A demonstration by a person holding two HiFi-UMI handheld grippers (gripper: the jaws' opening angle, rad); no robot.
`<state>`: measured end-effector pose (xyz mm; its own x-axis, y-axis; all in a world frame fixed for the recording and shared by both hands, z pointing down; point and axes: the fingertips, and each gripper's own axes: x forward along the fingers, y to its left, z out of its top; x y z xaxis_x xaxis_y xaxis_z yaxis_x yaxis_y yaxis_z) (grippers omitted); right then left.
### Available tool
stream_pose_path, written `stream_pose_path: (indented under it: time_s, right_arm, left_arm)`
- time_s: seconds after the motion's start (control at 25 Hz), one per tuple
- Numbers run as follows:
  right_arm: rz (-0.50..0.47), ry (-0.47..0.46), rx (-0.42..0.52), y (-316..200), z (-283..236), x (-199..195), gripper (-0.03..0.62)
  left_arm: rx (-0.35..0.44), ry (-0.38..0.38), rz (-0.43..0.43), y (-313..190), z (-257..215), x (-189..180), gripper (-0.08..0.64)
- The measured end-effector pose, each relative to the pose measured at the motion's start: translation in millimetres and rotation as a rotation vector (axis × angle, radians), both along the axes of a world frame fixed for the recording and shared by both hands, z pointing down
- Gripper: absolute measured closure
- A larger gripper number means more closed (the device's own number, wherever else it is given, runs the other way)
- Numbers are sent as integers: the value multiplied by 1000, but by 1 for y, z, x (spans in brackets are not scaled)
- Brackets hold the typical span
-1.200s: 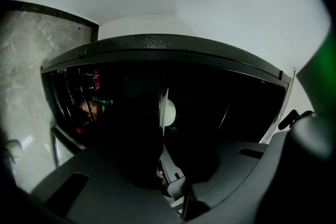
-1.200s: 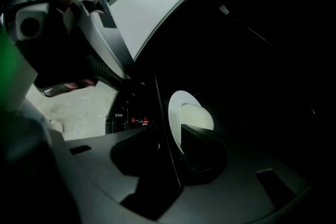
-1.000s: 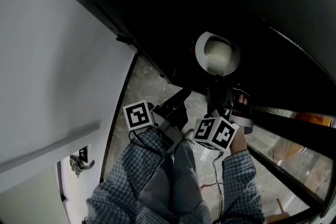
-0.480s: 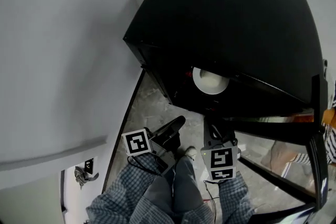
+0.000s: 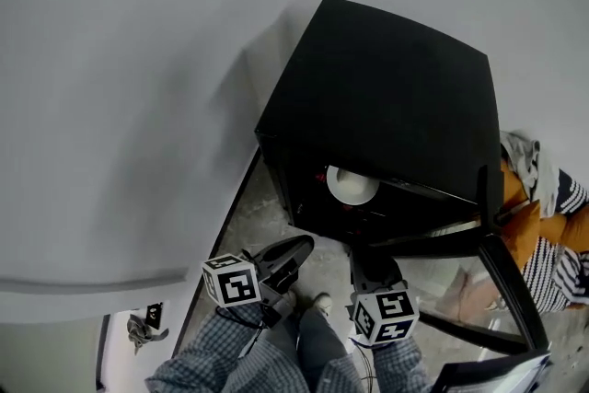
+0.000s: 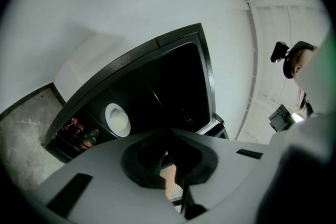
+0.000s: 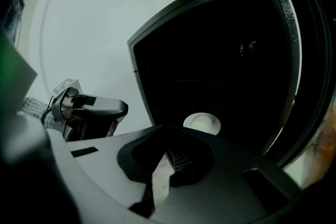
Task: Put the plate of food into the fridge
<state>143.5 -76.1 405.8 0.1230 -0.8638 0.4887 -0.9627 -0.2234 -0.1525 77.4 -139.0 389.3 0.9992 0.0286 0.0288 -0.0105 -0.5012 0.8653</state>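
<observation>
plate of food [image 5: 352,185] sitting inside fridge [image 5: 396,97], frame centre; placing step looking done. left gripper [image 5: 293,249], right gripper [image 5: 368,260] hanging lower centre, empty; right jaws together, left seemingly too. next: swinging open door [image 5: 509,283], lower right, shut.
</observation>
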Motion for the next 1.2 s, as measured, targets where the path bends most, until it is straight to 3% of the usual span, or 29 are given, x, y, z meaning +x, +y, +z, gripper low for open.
stream_pose_path:
  time_s: [0.16, 0.36, 0.56, 0.84, 1.08, 1.2]
  right_arm:
    - [25, -43, 61, 1, -27, -5, 586]
    - [28, -16, 102, 12, -54, -2, 586]
    - [12, -72, 173, 12, -85, -2, 586]
    - [-31, -32, 240, 7, -119, -17, 586]
    - [-71, 25, 285, 8, -144, -26, 586]
    - [-96, 109, 284, 10, -151, -31, 586]
  left_arm:
    - [102, 2, 7, 5, -28, -3, 554]
    - [148, 38, 23, 17, -59, -3, 554]
    - [238, 70, 38, 28, -88, -3, 554]
    - [388, 104, 54, 33, -117, -9, 554]
    - [435, 114, 53, 36, -131, -9, 554]
    - [470, 108, 66, 38, -134, -8, 554]
